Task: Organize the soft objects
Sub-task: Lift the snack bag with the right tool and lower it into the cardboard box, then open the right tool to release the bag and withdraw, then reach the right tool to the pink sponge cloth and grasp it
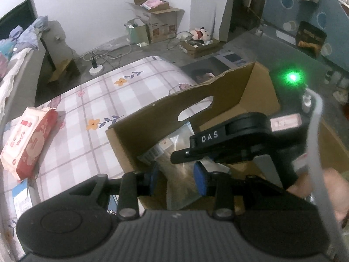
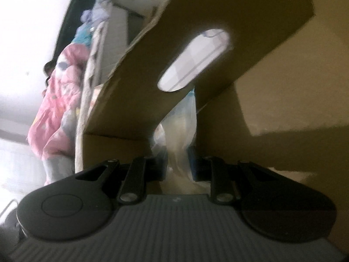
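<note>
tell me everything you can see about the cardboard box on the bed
The cardboard box is plain brown corrugated board, open at the top, its flaps torn off or folded away with a ragged upper edge. One side wall has an oval hand-hole cut through it. It sits on the checked floral bedsheet. Inside lie clear plastic-wrapped packs. The right tongs reach into it, shut on a plastic bag; the left tongs hover at its near rim.

Contents of the cardboard box (image 1: 150, 118) were partly hidden behind the right tool (image 1: 231, 144). The clear bag (image 2: 178, 139) was blurred and its contents unreadable. The red pack (image 1: 26, 146) print was too small to read.
</note>
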